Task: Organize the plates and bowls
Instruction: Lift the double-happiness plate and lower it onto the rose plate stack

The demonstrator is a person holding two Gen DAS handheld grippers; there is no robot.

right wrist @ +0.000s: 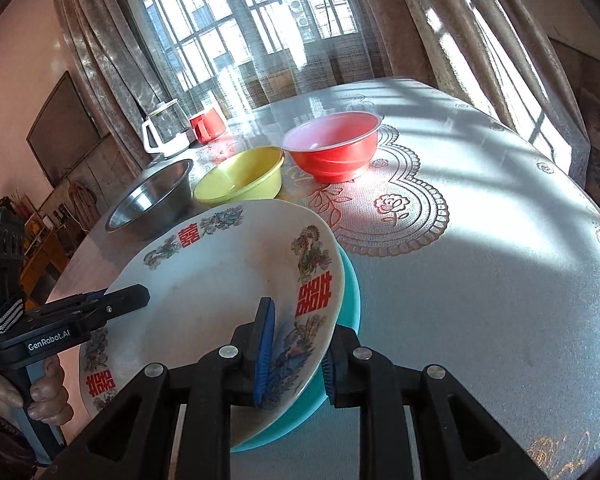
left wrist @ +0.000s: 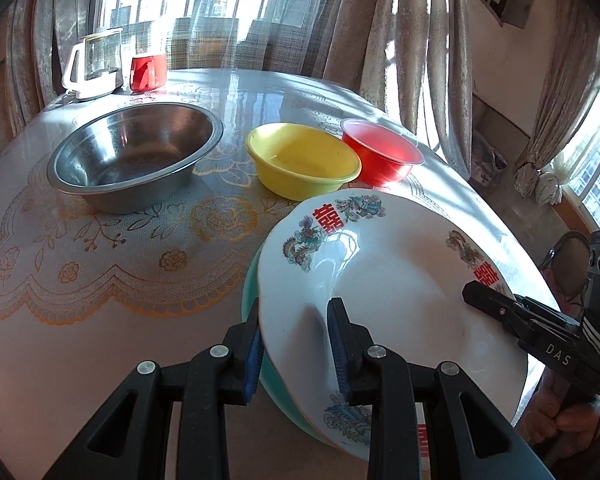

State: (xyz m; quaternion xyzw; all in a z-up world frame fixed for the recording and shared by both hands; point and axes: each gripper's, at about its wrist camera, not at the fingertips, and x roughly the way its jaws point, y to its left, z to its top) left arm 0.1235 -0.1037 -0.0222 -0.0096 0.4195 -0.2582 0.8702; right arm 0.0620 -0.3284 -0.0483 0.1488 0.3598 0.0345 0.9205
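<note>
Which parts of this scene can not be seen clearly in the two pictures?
- Teal plate: both views, mostly covered by the white decorated plate.
- White plate's near rim: left wrist view, hidden behind the left gripper.
- Steel bowl: right wrist view, near side covered by the white plate.

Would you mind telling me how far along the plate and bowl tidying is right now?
Done: the white patterned plate already sits on the teal plate.

In hand: the left hand-held gripper and right hand-held gripper each straddle that pair's rim on opposite sides.

Left: the steel bowl, yellow bowl and red bowl stand separately on the table, not nested.
</note>
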